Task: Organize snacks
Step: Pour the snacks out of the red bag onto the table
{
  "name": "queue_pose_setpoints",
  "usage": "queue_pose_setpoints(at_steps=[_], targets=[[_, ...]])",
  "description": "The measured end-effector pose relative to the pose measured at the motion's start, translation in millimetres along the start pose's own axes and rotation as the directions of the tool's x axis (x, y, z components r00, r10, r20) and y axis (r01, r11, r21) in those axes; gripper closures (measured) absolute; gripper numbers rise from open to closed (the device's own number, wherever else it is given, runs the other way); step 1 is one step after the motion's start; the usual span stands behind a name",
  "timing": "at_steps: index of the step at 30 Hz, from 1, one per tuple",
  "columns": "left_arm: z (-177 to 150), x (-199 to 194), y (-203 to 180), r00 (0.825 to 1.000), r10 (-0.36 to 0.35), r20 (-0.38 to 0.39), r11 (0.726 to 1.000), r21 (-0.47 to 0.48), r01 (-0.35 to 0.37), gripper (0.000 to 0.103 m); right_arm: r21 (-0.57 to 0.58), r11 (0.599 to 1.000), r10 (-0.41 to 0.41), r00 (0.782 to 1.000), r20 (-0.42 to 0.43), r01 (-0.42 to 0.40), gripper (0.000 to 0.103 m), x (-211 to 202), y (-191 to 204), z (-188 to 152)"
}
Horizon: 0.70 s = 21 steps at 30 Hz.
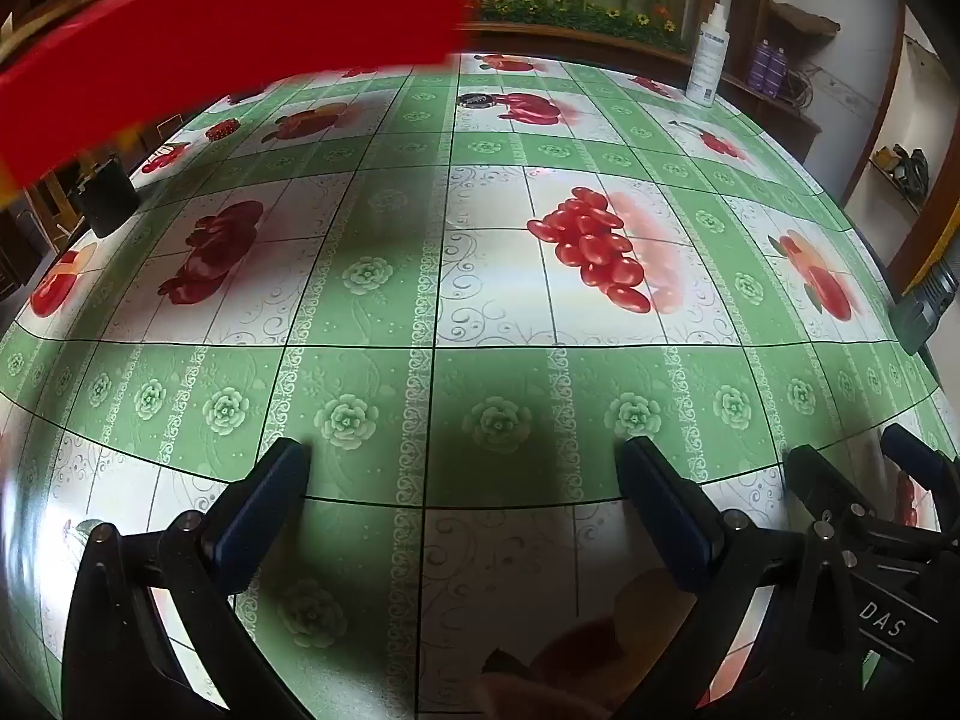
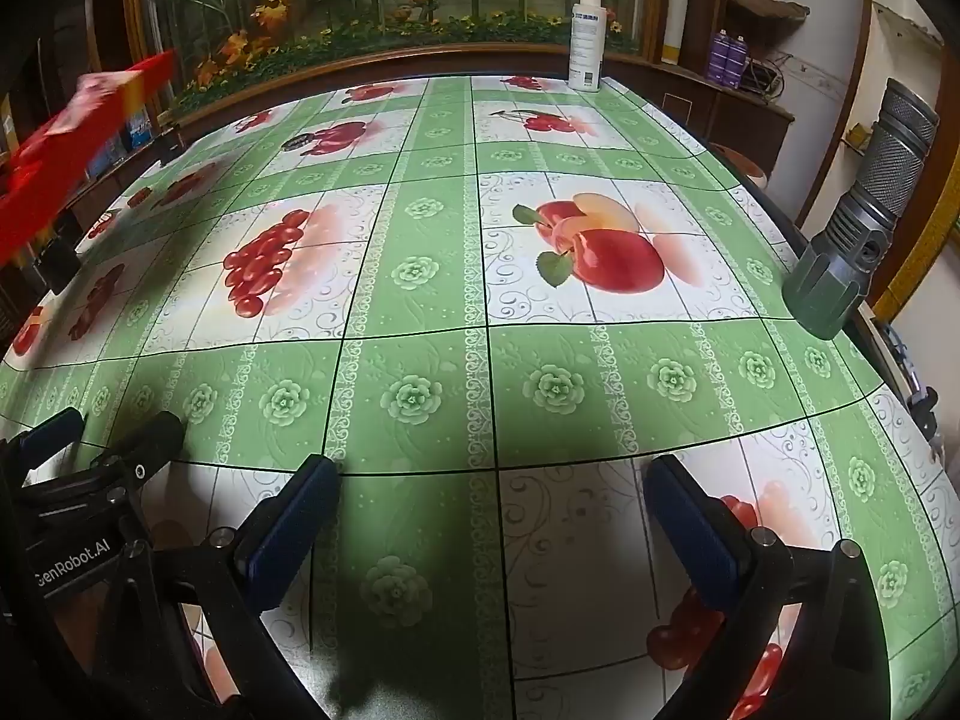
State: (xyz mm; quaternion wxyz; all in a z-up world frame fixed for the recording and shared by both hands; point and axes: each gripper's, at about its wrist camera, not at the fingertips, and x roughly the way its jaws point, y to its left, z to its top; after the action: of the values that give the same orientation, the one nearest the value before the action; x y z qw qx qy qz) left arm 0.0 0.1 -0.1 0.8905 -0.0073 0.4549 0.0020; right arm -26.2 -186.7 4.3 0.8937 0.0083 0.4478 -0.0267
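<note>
Table with green-and-white fruit-print cloth fills both views. Red snack box, blurred, is in the air above the table's far left edge. Left hand-held gripper and right hand-held gripper hang over the cloth, jaws wide apart, nothing between them. White bottle stands at the far edge; grey flashlight stands at the right edge.
</note>
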Motion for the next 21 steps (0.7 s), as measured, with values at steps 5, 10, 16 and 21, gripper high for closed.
queue_pose_setpoints(at_steps=[5, 10, 16, 21], targets=[[0.0, 0.0, 0.0, 1.000, 0.002, 0.001, 1.000, 0.000, -0.002, 0.000, 0.000, 1.000, 0.000, 1.000, -0.003, 0.000, 0.000, 0.0, 0.0, 0.3], [1.3, -0.9, 0.0, 1.000, 0.006, 0.001, 1.000, -0.006, -0.006, 0.000, 0.000, 1.000, 0.001, 1.000, -0.002, -0.001, 0.000, 0.0, 0.0, 0.6], [1.5, -0.7, 0.2, 1.000, 0.006, 0.001, 1.000, -0.004, -0.006, 0.000, 0.000, 1.000, 0.001, 1.000, -0.001, -0.001, 0.000, 0.3, 0.3, 1.1], [1.4, -0.9, -0.1, 1.000, 0.007, 0.002, 1.000, -0.003, -0.007, 0.000, 0.000, 1.000, 0.001, 1.000, -0.001, -0.001, 0.000, 0.5, 0.6, 1.4]])
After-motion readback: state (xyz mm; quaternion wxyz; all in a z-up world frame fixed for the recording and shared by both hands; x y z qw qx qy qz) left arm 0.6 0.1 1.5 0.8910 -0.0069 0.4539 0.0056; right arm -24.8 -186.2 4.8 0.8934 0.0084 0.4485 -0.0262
